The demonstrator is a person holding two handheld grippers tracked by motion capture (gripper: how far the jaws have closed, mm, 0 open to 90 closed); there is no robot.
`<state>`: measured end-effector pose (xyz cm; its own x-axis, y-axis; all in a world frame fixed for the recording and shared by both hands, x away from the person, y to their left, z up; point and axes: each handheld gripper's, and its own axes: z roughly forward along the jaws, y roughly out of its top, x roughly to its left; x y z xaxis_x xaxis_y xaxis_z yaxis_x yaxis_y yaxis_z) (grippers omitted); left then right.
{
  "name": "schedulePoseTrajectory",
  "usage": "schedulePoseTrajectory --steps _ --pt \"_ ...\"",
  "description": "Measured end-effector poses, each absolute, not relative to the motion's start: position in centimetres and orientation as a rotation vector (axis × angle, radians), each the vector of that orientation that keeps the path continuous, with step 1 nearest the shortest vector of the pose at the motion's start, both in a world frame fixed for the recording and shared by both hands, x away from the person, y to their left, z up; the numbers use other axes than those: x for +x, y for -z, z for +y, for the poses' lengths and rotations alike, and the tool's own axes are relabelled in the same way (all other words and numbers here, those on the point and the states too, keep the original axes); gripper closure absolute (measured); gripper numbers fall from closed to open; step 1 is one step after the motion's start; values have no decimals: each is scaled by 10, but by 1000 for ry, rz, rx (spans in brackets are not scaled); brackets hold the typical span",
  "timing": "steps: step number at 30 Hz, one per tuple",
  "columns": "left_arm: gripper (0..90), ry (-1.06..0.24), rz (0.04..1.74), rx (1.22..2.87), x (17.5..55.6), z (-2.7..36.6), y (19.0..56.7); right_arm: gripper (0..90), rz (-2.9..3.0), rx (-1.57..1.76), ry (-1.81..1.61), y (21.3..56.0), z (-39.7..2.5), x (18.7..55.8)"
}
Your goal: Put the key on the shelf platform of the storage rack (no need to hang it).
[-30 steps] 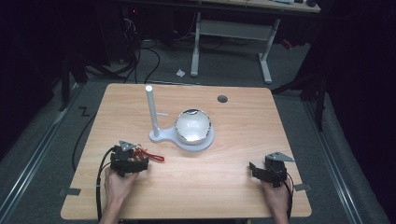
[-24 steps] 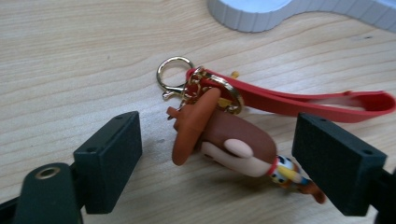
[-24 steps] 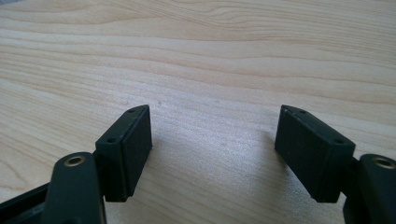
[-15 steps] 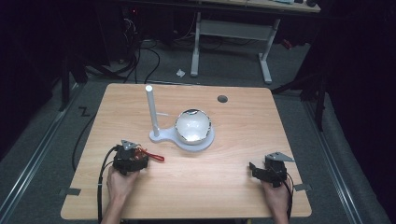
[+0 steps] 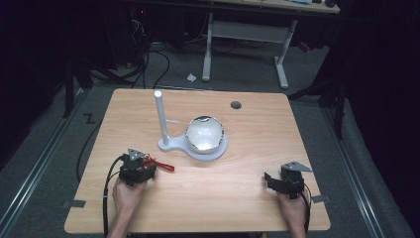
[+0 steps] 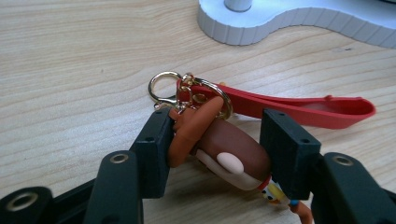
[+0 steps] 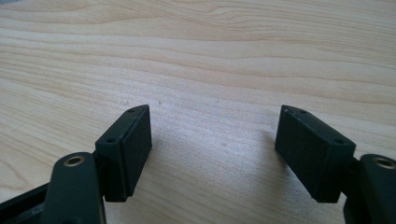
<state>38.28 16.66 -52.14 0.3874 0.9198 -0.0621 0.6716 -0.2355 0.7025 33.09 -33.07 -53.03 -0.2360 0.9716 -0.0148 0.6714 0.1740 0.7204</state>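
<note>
Light wooden table, round dark hole near far edge. On it: white plastic stand with upright post; red-strapped brown keychain figure.

Pale matt wood-grain table; glossy mirror-like dome on matt white plastic base; shiny gold metal ring; smooth red rubbery strap

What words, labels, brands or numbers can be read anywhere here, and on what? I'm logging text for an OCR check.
None: no readable text on anything.
The brown keychain figure with red strap and gold rings, between the left gripper jaws: no lettering visible.
The white plastic stand with its upright post and the shiny silver bowl: plain, unmarked.
The light wooden table: bare grain.
The open right gripper: no markings.
</note>
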Motion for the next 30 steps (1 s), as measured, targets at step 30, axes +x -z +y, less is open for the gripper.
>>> schedulePoseTrajectory --steps 30 --pt "477 -522 1151 2001 367 158 458 273 1977 1545 -829 530 -331 331"
